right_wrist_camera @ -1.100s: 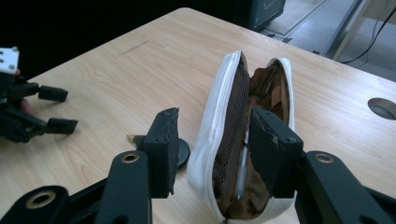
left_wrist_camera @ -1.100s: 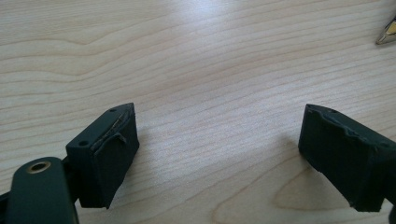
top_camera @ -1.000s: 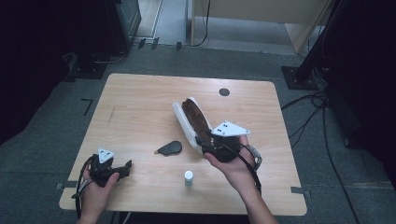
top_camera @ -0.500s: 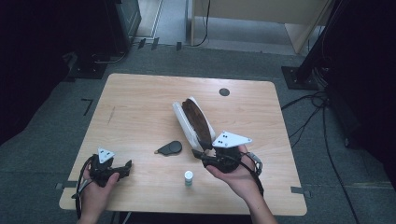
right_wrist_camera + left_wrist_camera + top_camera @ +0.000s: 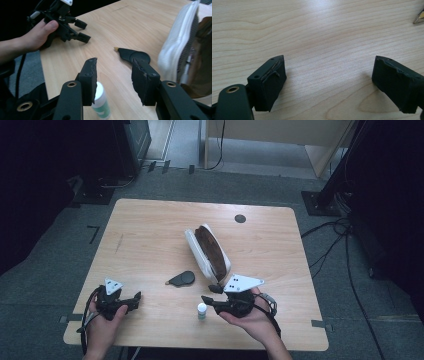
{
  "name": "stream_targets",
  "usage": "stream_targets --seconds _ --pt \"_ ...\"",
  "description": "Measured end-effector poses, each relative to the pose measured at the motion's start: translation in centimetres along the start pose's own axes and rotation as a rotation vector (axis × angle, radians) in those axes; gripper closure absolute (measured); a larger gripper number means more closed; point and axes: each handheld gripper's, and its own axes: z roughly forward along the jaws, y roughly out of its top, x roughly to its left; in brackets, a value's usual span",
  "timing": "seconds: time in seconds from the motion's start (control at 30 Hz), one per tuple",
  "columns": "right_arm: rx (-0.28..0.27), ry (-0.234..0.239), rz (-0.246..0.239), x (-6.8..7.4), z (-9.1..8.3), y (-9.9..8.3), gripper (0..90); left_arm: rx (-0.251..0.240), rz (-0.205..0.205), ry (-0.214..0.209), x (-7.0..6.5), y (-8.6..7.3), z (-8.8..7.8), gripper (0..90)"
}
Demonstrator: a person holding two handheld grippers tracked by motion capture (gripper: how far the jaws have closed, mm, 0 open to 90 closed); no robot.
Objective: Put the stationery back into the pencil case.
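One small white bottle (image 5: 201,310) stands upright.

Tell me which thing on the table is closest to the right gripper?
The little white bottle, standing upright just beside the right gripper. The flat black tool and the white case lie farther off.

My left jaw hides the small bottle's (image 5: 101,105) cap; the white case (image 5: 186,50) runs off frame right.

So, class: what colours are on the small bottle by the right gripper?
White cap, white-and-green body; the bottle is clearest in the right gripper view.
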Motion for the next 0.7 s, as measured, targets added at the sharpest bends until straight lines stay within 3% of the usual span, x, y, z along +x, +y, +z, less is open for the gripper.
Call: stream_targets --seconds 0.1,0.23,0.7 --pt "-0.012 0.029 0.025 0.1 0.1 -0.5 55.5 0.0 0.0 0.0 0.0 0.0 0.0 12.1" --pt "-0.003 0.046 0.024 0.5 0.3 -1.5 55.1 0.0 0.0 0.0 0.0 0.0 0.0 12.1" --pt "0.011 0.067 0.017 0.4 0.7 -3.7 52.9 0.0 0.0 0.0 0.0 0.0 0.0 12.1"
